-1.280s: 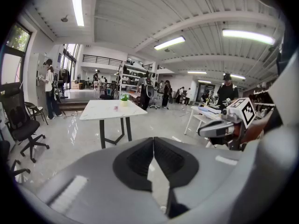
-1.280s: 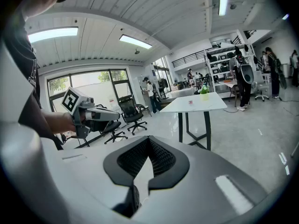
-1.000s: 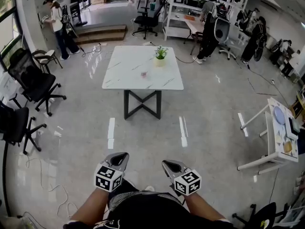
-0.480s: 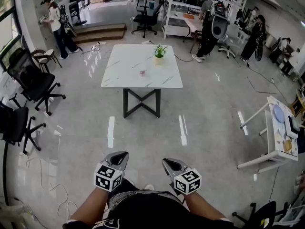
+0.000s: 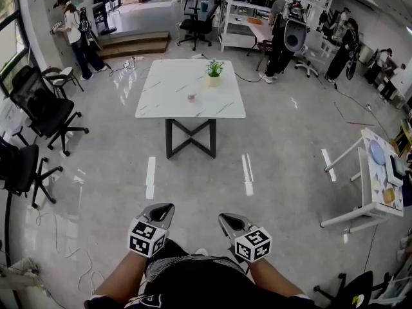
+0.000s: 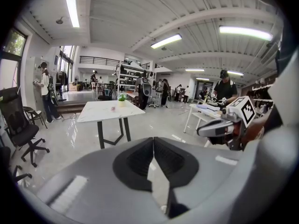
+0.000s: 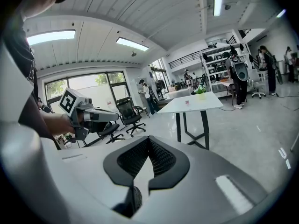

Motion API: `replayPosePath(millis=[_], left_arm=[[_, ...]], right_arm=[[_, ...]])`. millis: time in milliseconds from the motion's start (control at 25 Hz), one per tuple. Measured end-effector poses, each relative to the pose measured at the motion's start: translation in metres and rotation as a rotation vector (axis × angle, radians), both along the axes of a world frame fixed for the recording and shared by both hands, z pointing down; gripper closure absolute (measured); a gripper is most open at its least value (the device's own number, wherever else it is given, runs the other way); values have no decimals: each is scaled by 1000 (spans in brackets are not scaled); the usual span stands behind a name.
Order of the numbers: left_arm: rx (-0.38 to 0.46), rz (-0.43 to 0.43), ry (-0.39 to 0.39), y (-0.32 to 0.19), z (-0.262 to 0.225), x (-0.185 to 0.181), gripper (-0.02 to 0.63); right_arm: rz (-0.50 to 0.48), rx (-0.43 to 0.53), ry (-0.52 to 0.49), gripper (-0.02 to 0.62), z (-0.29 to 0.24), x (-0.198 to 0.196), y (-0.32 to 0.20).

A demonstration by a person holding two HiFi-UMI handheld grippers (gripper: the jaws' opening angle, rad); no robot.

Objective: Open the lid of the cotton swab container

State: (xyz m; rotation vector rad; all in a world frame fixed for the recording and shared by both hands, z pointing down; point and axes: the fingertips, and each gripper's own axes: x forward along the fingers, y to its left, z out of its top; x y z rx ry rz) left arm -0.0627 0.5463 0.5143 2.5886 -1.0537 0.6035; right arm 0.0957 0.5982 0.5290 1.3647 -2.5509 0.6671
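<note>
Low in the head view, the person stands with both arms held forward from the body. The bare left forearm (image 5: pixel 125 280) is at the lower left and the right forearm (image 5: pixel 278 282) at the lower right. The left claw (image 5: pixel 165 208) and the right claw (image 5: pixel 224 219) sit side by side near the bottom centre, apart from each other. Their tips lean slightly inward and tilt a little below level. The left marker cube (image 5: pixel 147 238) and the right marker cube (image 5: pixel 253 244) sit just behind the jaws. In each gripper view the jaws meet at the tips, with nothing between them.
</note>
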Motion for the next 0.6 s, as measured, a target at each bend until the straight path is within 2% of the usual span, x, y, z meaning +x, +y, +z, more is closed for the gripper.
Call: replayPosePath(millis=[360, 600], left_arm=[[-1, 13, -8, -4, -2, 15, 546], [-17, 12, -10, -11, 2, 12, 546]], right_arm=[[5, -12, -14, 595, 2, 10, -3], [-2, -17, -6, 595, 4, 7, -11]])
